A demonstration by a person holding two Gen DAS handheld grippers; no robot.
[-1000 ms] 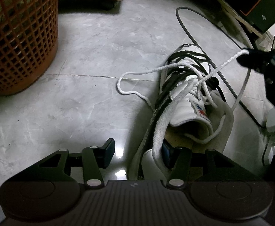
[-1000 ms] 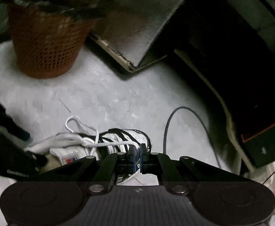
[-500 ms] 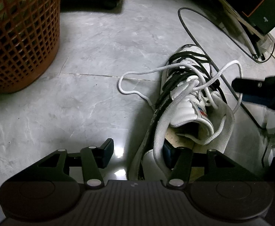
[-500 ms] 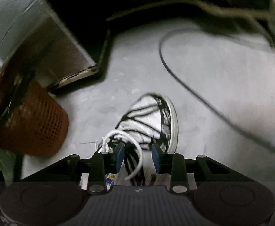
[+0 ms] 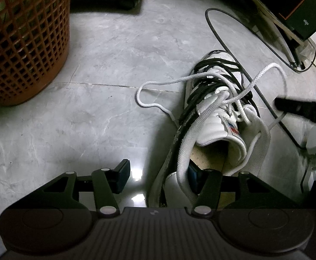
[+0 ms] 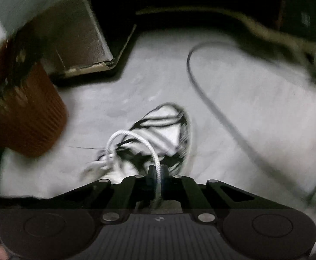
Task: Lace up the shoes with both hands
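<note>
Pinching the white lace (image 6: 155,162), the right tongs (image 6: 157,173) have just clamped shut. Left tongs (image 5: 158,178) grip the shoe (image 5: 218,117) heel collar, shoe ahead. Best pull the loop slowly, heel steady.

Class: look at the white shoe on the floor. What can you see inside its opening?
Inside the shoe, a tan insole shows, and one finger of the left gripper reaches in. The toe end is hidden under the tongue.

Both tongs, left (image 5: 158,176) and right (image 6: 157,173), are matte black with ribbed housings, silver rivets and blue-padded fingers (image 5: 123,174).
</note>
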